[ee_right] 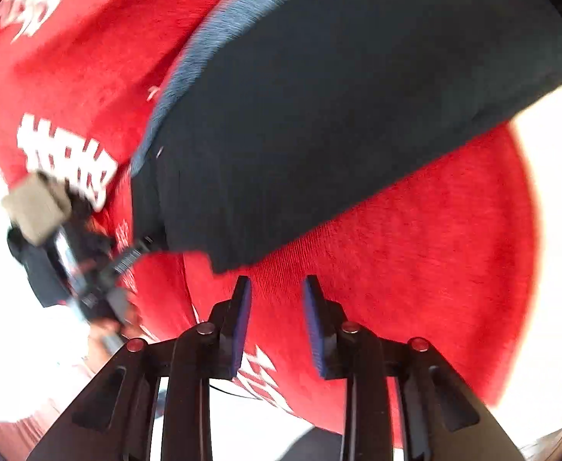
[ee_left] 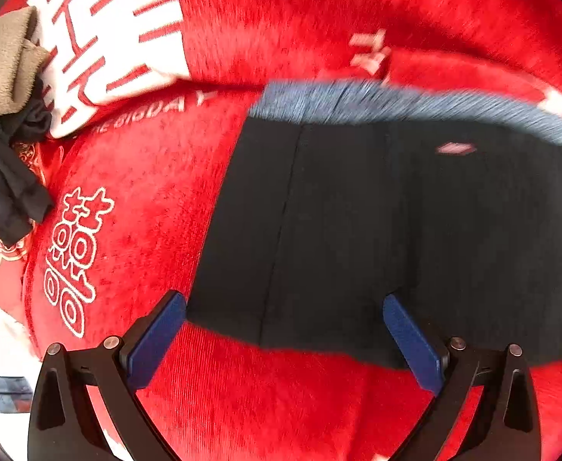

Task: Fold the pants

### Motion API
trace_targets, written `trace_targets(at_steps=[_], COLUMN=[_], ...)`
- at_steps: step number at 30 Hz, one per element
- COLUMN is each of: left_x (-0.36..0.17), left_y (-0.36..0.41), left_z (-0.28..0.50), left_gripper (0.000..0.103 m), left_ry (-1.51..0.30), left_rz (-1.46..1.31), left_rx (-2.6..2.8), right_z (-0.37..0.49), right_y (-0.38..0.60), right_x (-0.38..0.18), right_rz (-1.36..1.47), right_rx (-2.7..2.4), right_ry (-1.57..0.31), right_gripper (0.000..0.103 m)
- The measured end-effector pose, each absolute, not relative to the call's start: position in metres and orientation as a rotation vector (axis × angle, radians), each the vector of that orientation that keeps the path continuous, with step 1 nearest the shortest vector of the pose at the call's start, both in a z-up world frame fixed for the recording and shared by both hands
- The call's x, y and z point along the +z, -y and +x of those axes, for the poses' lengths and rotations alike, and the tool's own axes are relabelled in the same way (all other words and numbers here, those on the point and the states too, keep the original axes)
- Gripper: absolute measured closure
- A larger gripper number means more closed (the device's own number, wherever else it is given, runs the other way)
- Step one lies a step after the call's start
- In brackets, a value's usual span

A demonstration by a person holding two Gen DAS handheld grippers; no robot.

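Dark navy pants (ee_left: 377, 230) with a grey-blue waistband (ee_left: 396, 101) lie flat on a red plush blanket (ee_left: 146, 173). My left gripper (ee_left: 285, 301) is open, wide apart, hovering over the near hem of the pants with nothing between its blue pads (ee_left: 158, 342). In the right wrist view the same pants (ee_right: 338, 115) fill the upper middle, waistband (ee_right: 188, 65) to the left. My right gripper (ee_right: 277, 284) is open, a moderate gap between its fingers, just short of the pants' near corner, above the red blanket (ee_right: 415, 261).
A tan folded cloth (ee_left: 4, 61) and a black garment (ee_left: 8, 188) lie at the blanket's left edge. White lettering (ee_left: 69, 257) marks the red blanket. In the right wrist view the left gripper's body (ee_right: 85, 269) and a hand show blurred at left; bright floor (ee_right: 561, 230) lies right.
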State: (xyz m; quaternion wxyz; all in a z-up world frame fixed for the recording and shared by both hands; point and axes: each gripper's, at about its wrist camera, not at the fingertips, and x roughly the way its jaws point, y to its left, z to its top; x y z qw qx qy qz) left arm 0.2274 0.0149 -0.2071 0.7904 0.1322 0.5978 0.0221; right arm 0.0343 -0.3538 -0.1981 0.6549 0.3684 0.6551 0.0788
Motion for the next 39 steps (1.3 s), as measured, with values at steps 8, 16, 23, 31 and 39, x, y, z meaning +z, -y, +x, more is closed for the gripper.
trace_targets(at_steps=[8,16,23,31,39], left_x=[-0.182,-0.228,-0.218,-0.211,-0.195], left_y=[0.098,0.125,0.142,0.148,0.173], left_z=[0.202,0.192,0.202,0.189,0.165], left_gripper=[0.0,0.0,0.0,0.0,0.0], left_ry=[-1.253,-1.313,-1.413,-1.454,-1.457], left_rz=[0.191,0.215,0.214,0.234,0.264], left_rx=[-0.242,-0.231,-0.135,-0.12,-0.122], right_z=[0.083,0.061,0.05,0.014,-0.001], right_y=[0.38,0.395,0.411,0.429,0.447], right_x=[-0.151,-0.18,-0.173,-0.161,-0.162], right_rz=[0.424,0.282,0.462,0.537,0.575], right_rx=[0.113,0.112,0.093,0.069,0.046], right_ry=[-1.339,-1.369,-1.435,-1.461,-1.476], right_gripper=[0.072,0.071,0.071,0.057,0.057])
